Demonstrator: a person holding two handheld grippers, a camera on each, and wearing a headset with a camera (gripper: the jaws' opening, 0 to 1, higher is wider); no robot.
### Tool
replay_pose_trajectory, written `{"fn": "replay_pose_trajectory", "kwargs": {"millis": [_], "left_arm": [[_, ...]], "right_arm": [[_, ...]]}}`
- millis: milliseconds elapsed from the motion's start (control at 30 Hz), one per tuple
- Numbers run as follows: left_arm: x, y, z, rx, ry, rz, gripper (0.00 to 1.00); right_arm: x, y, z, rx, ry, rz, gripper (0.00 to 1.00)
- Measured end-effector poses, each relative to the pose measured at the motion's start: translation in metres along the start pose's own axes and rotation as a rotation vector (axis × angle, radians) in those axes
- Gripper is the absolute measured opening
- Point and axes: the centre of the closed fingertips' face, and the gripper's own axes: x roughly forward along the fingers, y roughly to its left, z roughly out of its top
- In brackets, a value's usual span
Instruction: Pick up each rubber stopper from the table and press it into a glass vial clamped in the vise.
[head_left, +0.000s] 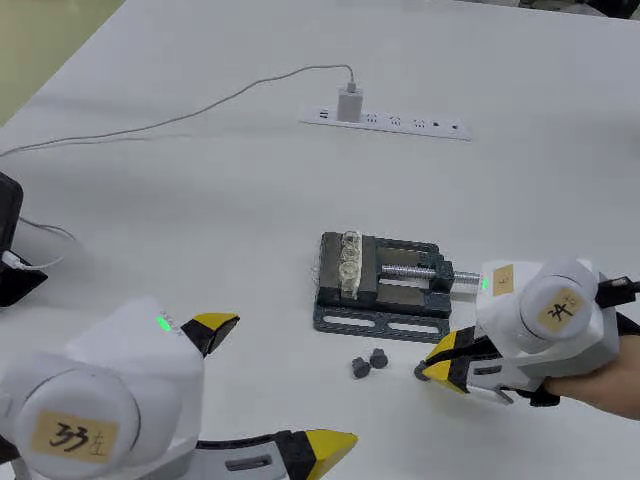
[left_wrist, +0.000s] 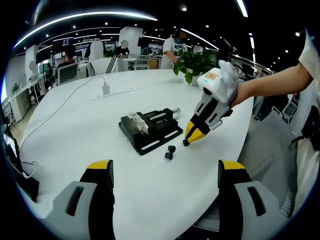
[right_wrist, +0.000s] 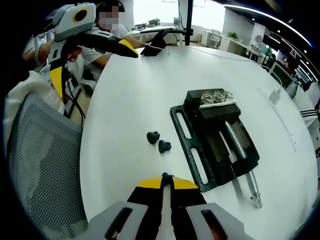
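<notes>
Now the right gripper (head_left: 431, 369) is clenched on one stopper (head_left: 421, 373) near the counter (head_left: 200, 220); the left gripper (left_wrist: 165, 167) is released. Two stoppers (head_left: 360, 368) lie beside the vise (head_left: 385, 300), whose vials (head_left: 349, 262) look unplugged, so most work is left.

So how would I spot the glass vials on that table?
On the white table, find the black metal vise. The clear glass vials stand in a row, clamped at its end away from the silver screw. Unlike the two small dark rubber stoppers loose in front, they are transparent.
</notes>
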Motion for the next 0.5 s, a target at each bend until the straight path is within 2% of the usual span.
{"fn": "replay_pose_trajectory", "kwargs": {"millis": [233,500], "left_arm": [[0.0,-0.0014,0.0001,0.004,0.003,-0.008,0.84],[0.0004,-0.0033,0.0004,0.009,0.004,-0.015,0.84]], "right_arm": [[-0.0011,0.0014,-0.0015,-0.039,0.02,-0.01,0.0],[-0.0014,0.0011,-0.0017,-0.003,0.027,-0.011,0.0]]}}
